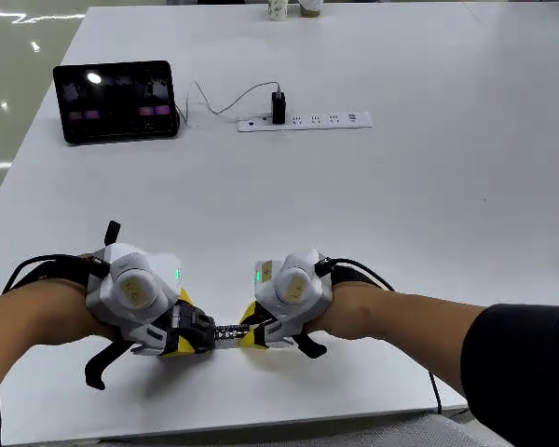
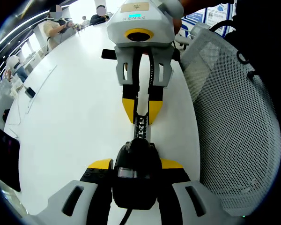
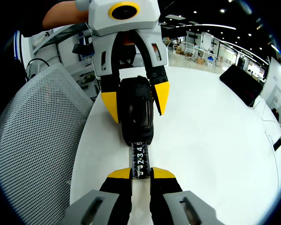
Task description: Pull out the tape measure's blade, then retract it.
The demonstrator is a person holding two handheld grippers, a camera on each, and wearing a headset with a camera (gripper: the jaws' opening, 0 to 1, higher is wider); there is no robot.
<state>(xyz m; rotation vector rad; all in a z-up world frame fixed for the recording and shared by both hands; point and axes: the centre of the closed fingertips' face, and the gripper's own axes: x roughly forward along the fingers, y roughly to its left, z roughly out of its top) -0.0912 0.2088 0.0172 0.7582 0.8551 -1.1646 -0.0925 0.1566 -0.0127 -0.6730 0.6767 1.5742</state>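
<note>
Head view: left gripper [image 1: 186, 326] and right gripper [image 1: 248, 328] face each other at 6 o'clock, near the table's [image 1: 401, 205] front edge. The tape measure [image 1: 201, 328] sits in the left one, with a short blade [image 1: 228, 331] bridging the two. Markings are too small to read. Tablet [image 1: 116, 101] at 10, power strip [image 1: 303, 121] at 12.

Left gripper view: own jaws are clamped on the black case. The blade runs toward 12, numerals legible, right jaws pinching its end. This view adds a mesh chair [image 2: 234, 117] at 3.

Right gripper view: own jaws are closed on the blade, with the case at 12 between the left jaws.

black tape measure [image 2: 136, 173], white table [image 1: 401, 205]
</note>
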